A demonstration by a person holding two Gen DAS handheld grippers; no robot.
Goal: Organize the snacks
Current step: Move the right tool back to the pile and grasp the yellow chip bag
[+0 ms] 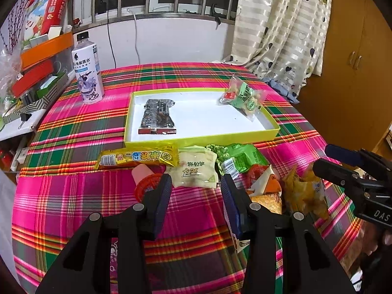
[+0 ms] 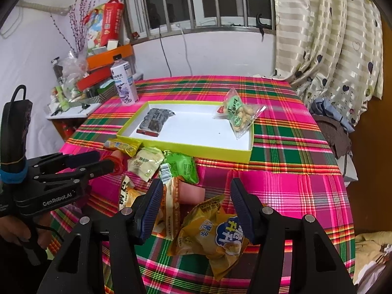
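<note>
A shallow yellow-rimmed box (image 1: 203, 140) (image 2: 186, 144) lies on the plaid table. In it are a dark snack packet (image 1: 158, 117) (image 2: 154, 120) on the left and a clear-green nut packet (image 1: 242, 96) (image 2: 237, 115) leaning on its right rim. Loose snacks lie in front of it: a yellow stick pack (image 1: 139, 158), a cream packet (image 1: 196, 171), a green pea packet (image 1: 237, 156) (image 2: 182, 165), a pink cup (image 1: 144, 178) and a yellow chip bag (image 2: 213, 235). My left gripper (image 1: 196, 183) is open and empty, just short of the cream packet. My right gripper (image 2: 196, 201) is open over the chip bag.
A drink bottle (image 1: 87, 71) (image 2: 125, 83) stands at the table's back left. A cluttered side shelf with orange and red boxes (image 1: 41, 61) is to the left. Curtains (image 1: 289, 29) hang at the back right. A wooden cabinet (image 1: 355, 61) stands on the right.
</note>
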